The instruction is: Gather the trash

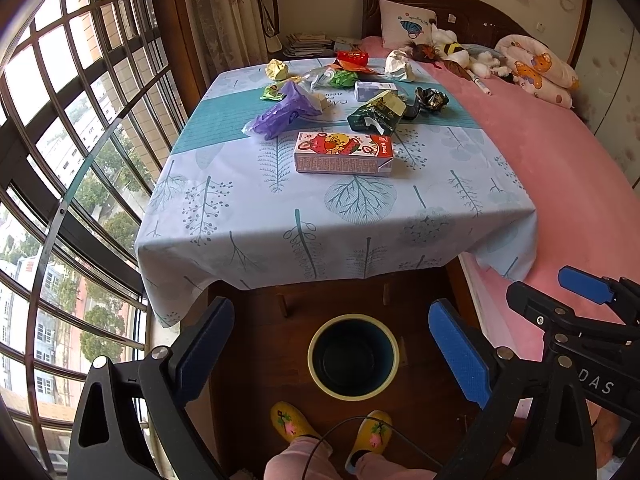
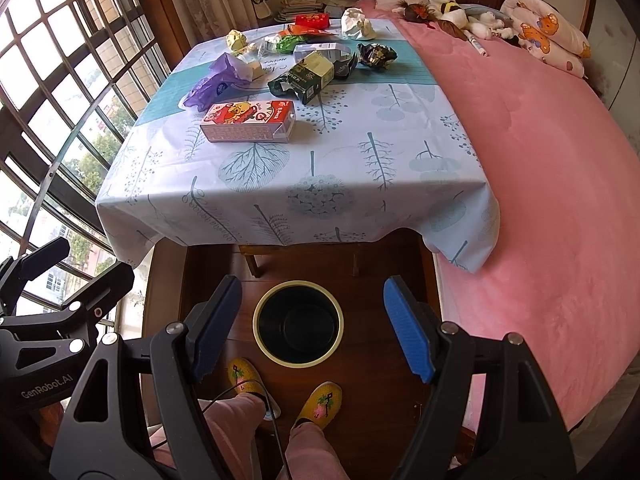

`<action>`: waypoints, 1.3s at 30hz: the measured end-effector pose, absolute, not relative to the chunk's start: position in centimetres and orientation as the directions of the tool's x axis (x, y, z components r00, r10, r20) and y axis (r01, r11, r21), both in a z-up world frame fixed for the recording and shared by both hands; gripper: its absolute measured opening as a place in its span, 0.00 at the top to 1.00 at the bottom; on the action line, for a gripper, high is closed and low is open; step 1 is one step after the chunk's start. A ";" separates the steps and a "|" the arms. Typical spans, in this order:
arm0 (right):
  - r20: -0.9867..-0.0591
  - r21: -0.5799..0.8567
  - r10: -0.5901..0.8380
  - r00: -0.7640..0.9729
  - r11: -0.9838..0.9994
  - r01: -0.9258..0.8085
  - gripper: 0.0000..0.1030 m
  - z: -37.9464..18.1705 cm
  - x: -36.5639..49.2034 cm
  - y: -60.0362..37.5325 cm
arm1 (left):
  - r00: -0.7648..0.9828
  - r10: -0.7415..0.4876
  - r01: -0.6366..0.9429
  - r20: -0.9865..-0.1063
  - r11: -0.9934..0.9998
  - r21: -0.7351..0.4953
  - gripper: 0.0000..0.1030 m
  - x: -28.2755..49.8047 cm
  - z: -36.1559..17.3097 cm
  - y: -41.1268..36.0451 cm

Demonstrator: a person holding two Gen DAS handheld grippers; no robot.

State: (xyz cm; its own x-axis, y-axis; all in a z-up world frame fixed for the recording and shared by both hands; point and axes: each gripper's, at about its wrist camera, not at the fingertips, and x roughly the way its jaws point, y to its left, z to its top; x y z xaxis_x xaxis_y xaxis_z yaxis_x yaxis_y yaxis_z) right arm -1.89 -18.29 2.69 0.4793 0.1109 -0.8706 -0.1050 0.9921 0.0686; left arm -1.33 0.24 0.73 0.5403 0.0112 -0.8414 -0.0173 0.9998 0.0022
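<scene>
Carton flat, long axis left-right

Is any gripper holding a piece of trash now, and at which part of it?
Nothing is held. The left gripper and the right gripper are both open and empty, above the bin on the floor.

Trash scattered on far half of the table: pink carton lying flat nearest, purple bag, dark green crushed carton. Round yellow-rimmed bin upright on floor, empty.
</scene>
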 end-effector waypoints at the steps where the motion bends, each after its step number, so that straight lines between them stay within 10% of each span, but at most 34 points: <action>1: -0.870 0.068 0.112 0.480 0.992 -0.107 0.31 2.7 -1.9 -18.4 | 0.541 0.011 -0.017 -0.841 1.000 0.002 0.03 -1.3 0.7 0.2; 39: -0.867 0.121 0.172 0.467 0.983 -0.138 0.31 2.9 0.7 -17.1 | 0.518 0.044 -0.053 -0.854 0.998 0.019 0.03 1.2 0.7 0.6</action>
State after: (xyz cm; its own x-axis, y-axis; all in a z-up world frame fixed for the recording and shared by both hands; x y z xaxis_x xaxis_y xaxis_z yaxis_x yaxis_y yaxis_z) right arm 0.72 -17.12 2.85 0.4669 0.1719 -0.8675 -0.1377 0.9831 0.1207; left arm 1.16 0.56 0.70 0.5180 0.0440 -0.8542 -0.0527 0.9984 0.0195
